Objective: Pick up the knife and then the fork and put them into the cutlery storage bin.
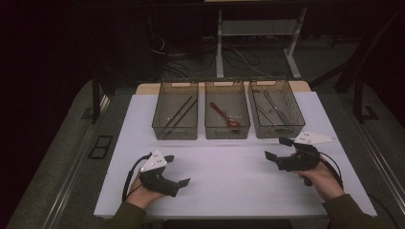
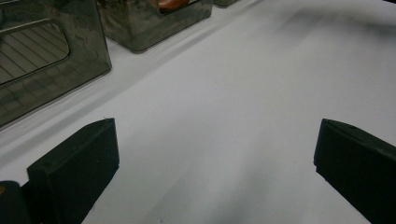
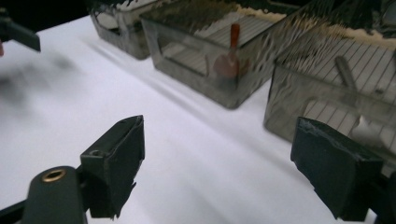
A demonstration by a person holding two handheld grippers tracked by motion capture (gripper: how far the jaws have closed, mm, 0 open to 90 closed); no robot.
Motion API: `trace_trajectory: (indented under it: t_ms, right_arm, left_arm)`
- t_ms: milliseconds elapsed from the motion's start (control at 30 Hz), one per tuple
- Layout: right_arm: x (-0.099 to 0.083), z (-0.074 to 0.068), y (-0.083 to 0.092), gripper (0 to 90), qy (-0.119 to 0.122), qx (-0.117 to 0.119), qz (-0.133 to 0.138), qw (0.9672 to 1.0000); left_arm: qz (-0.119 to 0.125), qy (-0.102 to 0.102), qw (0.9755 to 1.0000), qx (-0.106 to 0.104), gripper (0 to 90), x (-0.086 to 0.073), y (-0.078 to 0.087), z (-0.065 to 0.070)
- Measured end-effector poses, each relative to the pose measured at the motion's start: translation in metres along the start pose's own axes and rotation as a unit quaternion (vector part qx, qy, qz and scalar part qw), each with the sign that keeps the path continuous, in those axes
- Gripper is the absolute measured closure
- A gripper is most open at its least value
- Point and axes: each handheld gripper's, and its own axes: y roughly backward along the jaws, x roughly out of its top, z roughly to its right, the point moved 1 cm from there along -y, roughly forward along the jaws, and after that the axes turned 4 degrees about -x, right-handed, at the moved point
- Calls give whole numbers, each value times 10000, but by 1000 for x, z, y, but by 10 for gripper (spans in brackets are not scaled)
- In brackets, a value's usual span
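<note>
Jaws apart; three bins (image 1: 227, 116).

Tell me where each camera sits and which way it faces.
High view: above the near table edge, looking forward and down on three bins; both hands, left gripper, right gripper.
Left gripper view: low on the table, facing the left bin; own open jaws.
Right gripper view: low, facing the middle bin; open jaws.
Shared: red spoon.

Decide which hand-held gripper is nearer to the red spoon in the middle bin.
Right. The right hand-held gripper sits just in front and to the right of the red spoon; the left hand-held gripper lies farther back toward the table's near left.
</note>
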Motion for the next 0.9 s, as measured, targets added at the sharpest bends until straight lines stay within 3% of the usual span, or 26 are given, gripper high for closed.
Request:
trace_trajectory:
  t_ms: [267,700,900]
  right_arm:
    - [-20,-6,3,168,10,130,-123,9998]
    - [-43,-5,13,168,124,48,-263,9996]
    - [-44,-3,15,168,119,52,-241,9996]
  left_arm:
    - [-2,4,10000,7,0,0,0,0]
    - [-10,-1,10000,31,0,-1,2,0]
    - [-25,-25,10000,51,0,-1,2,-1]
